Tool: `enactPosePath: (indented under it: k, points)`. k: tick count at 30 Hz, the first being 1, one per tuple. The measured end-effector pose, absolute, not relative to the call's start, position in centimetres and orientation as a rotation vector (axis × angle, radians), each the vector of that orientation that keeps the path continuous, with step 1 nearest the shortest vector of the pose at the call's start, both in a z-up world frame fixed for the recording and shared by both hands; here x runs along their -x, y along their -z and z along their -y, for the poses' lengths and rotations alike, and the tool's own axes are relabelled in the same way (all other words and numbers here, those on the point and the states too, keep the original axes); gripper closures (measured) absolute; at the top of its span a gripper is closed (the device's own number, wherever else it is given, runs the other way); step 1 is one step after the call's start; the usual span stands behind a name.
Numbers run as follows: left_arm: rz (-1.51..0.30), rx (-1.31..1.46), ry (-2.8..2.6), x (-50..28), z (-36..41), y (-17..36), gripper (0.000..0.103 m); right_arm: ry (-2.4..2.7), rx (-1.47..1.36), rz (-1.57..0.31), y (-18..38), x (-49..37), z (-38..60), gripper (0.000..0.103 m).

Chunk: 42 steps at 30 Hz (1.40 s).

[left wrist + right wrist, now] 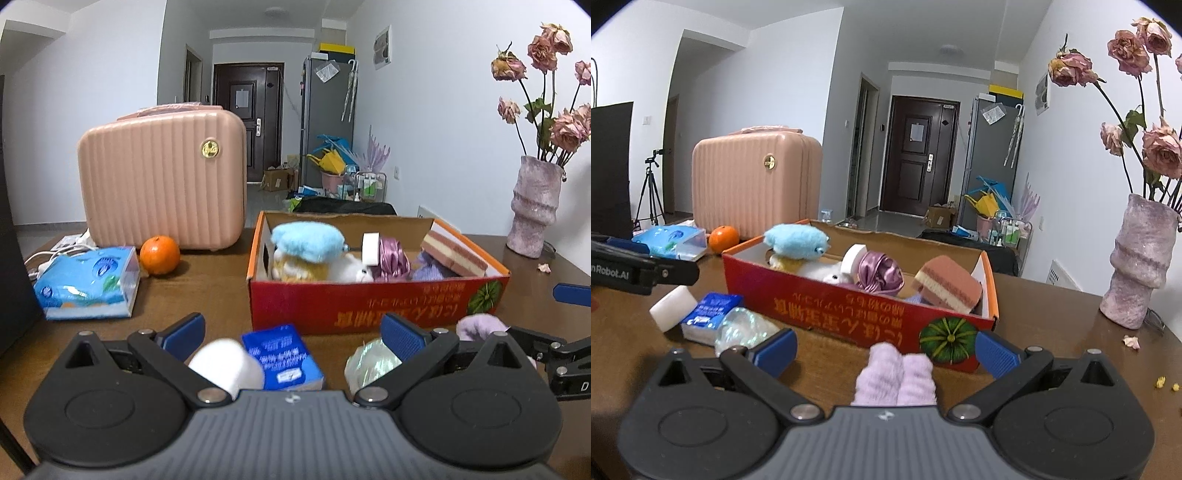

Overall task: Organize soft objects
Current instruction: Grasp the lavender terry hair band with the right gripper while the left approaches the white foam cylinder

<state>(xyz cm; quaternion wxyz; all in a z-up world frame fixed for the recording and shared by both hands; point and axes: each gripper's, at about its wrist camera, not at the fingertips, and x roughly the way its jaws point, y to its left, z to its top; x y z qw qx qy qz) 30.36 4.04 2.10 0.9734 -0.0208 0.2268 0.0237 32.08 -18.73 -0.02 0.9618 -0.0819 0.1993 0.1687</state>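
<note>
Your left gripper [291, 338] gapes wide above a white sponge [227, 365] and blue tissue pack [282, 356], just before the red box [369, 302]. Your right gripper [886, 349] is equally wide; a lilac towel [895, 374] lies between its fingers, touching the box's near wall.

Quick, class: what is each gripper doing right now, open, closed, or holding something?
Left gripper: jaws open, holding nothing; white roll lies between them.
Right gripper: jaws open, holding nothing; lilac cloth lies between them.
</note>
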Motion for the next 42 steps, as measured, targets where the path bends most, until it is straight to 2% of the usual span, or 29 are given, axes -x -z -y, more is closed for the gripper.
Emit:
enactPosePath:
  k: [16,25,30,34,39,42]
  points:
    - [-0.539,0.075,-0.096,-26.6,-5.5,-0.3,0.000,-0.334,0.159,-0.470,1.5,-28.7,19.3,0.000]
    - [-0.547,0.074,-0.100,-26.7,-5.6,-0.1,0.000,-0.258,0.152,-0.479,2.3,-29.6,19.4,0.000]
    - [-0.549,0.075,-0.103,-26.8,-5.6,0.0,0.000,-0.230,0.107,-0.544,3.4,-31.7,19.7,0.000]
    - [-0.551,0.077,-0.102,-26.8,-5.6,0.0,0.000,-0.214,0.085,-0.569,4.1,-33.4,19.5,0.003]
    - [-0.554,0.081,-0.105,-26.9,-5.7,0.1,0.000,-0.202,0.077,-0.602,4.7,-35.2,19.1,0.012]
    - [-0.562,0.084,-0.107,-27.1,-5.8,0.3,0.000,-0.191,0.061,-0.628,5.1,-35.9,19.2,0.020]
